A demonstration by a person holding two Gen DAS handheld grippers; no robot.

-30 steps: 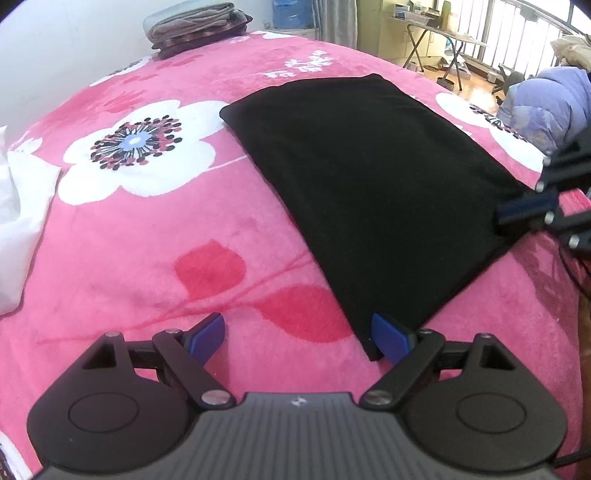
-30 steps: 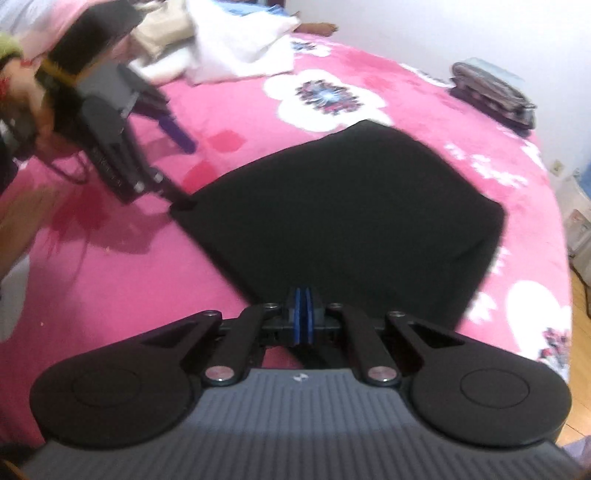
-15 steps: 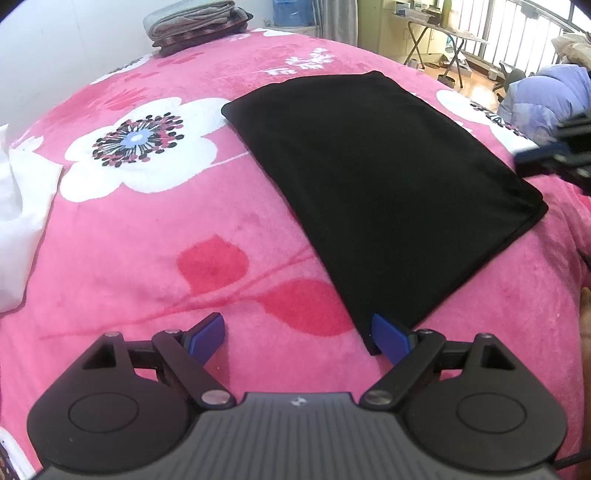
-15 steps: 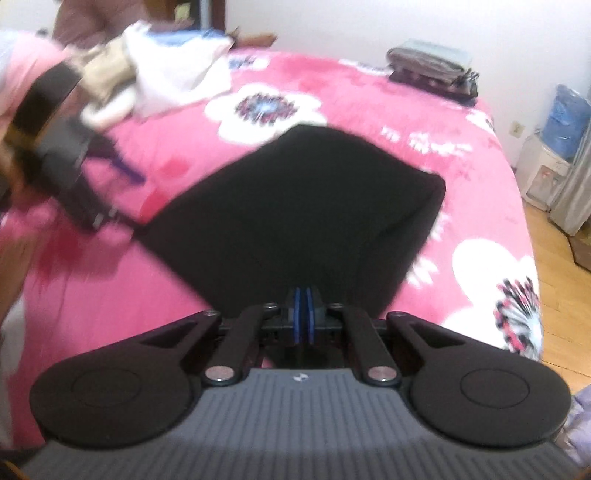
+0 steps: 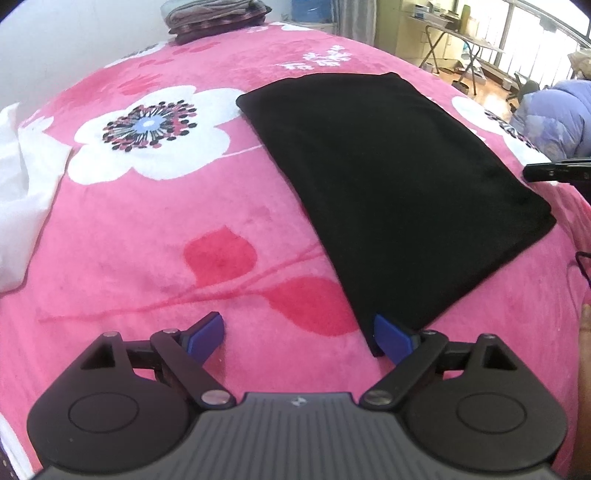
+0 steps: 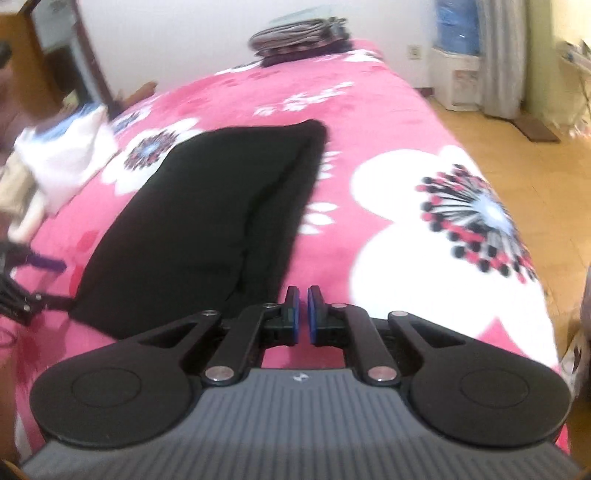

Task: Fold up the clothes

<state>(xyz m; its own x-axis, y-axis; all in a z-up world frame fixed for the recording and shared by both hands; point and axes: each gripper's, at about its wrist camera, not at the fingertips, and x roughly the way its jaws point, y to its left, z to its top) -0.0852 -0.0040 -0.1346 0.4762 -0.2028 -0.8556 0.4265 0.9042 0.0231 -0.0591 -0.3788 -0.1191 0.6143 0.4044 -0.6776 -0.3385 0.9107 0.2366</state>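
A black garment [image 5: 388,177], folded into a long rectangle, lies flat on the pink flowered blanket [image 5: 147,229]. My left gripper [image 5: 297,330] hovers open and wide above the blanket, and its right blue fingertip [image 5: 388,334] sits at the garment's near corner without gripping it. The right gripper [image 6: 303,306] is beside the garment [image 6: 207,221], just off its near right edge. Only a thin slit shows between its blue pads and nothing is in them. Its tip shows at the right edge of the left wrist view as the right gripper [image 5: 554,171].
A stack of folded clothes [image 5: 214,14] rests at the far end of the bed, and a white garment [image 5: 18,184] lies at the left side. A pale purple quilted jacket [image 5: 554,114] is at the right. Wooden floor [image 6: 517,129] runs along the bed's right edge.
The right gripper has let go of the garment's edge, swung right off the cloth and rolled. The garment now lies flat. My left gripper has stayed put.
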